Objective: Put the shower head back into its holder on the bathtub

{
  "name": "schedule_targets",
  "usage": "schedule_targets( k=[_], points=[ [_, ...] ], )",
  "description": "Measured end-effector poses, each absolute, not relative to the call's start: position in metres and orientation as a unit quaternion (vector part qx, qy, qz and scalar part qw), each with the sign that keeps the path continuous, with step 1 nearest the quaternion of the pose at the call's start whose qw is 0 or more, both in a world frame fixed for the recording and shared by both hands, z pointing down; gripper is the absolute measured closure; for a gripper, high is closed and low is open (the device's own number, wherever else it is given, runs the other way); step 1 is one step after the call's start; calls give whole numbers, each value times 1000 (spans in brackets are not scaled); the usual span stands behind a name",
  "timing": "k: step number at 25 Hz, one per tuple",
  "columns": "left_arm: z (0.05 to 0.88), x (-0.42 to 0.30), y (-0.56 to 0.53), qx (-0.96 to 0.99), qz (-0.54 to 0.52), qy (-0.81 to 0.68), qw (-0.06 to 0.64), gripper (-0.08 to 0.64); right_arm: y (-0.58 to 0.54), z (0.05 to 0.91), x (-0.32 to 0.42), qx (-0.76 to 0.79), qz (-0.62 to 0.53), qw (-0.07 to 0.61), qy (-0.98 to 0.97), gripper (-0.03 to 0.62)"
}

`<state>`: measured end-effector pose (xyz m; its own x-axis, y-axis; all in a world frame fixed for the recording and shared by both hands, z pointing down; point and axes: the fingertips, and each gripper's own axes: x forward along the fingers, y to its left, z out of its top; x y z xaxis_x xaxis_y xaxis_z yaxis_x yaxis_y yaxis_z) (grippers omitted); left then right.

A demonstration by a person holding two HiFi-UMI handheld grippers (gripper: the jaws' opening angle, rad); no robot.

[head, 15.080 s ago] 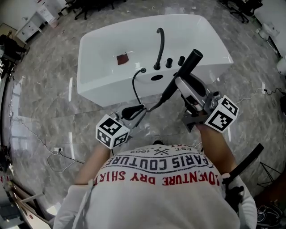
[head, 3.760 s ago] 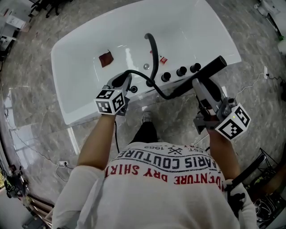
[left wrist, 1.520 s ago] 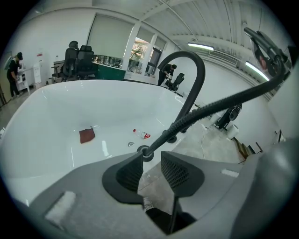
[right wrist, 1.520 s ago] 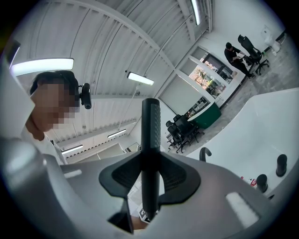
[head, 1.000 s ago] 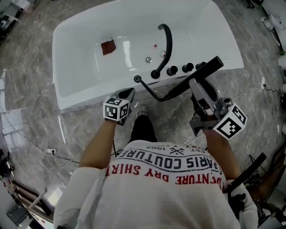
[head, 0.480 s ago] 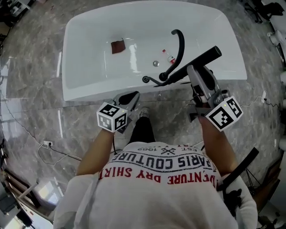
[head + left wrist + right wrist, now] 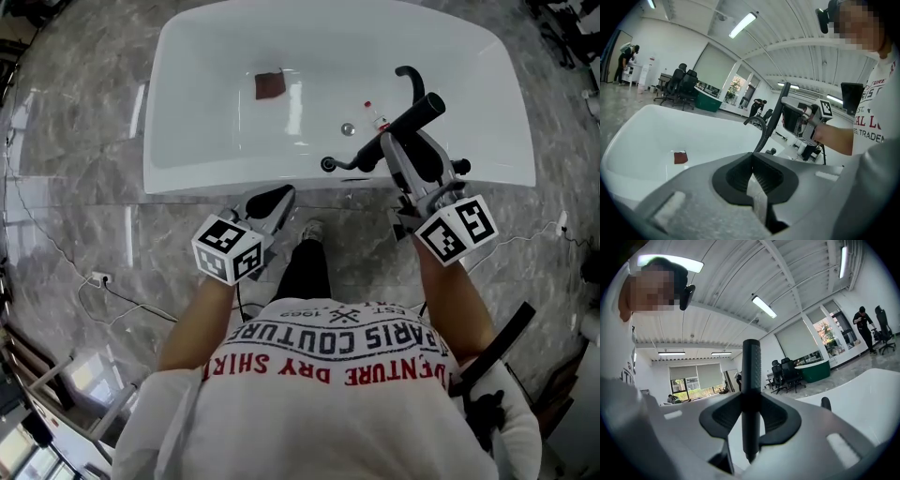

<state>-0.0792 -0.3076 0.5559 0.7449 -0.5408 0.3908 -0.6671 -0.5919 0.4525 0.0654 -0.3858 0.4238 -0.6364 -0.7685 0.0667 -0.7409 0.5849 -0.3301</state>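
Observation:
The white bathtub (image 7: 206, 112) fills the top of the head view. My right gripper (image 7: 401, 148) is shut on the black shower head (image 7: 419, 114), which slants over the near rim beside the curved black faucet (image 7: 409, 79). Its hose (image 7: 339, 167) bends down to the rim at the left. In the right gripper view the shower head (image 7: 751, 380) stands upright between the pads of the right gripper (image 7: 751, 423). My left gripper (image 7: 279, 195) hangs just short of the tub's near wall, shut and empty; in its own view the left gripper (image 7: 752, 174) is shut. I cannot make out the holder.
A red-brown patch (image 7: 270, 84), a drain (image 7: 348, 128) and a small bottle (image 7: 379, 120) lie in the tub. A black knob (image 7: 460, 167) sits on the rim right of my gripper. Cables (image 7: 122, 314) cross the marble floor. Office chairs (image 7: 679, 84) and people stand far behind.
The right gripper carried the shower head left, over the rim next to the faucet, and rolled it. The left gripper rose in front of the tub wall, still shut.

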Motion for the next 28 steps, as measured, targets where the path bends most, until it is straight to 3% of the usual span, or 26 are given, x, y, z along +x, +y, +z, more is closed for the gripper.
schedule_targets(
  k=[28],
  points=[
    [586, -108, -343, 863, 118, -360, 334, 557, -430, 608, 11, -413, -205, -111, 880, 471]
  ],
)
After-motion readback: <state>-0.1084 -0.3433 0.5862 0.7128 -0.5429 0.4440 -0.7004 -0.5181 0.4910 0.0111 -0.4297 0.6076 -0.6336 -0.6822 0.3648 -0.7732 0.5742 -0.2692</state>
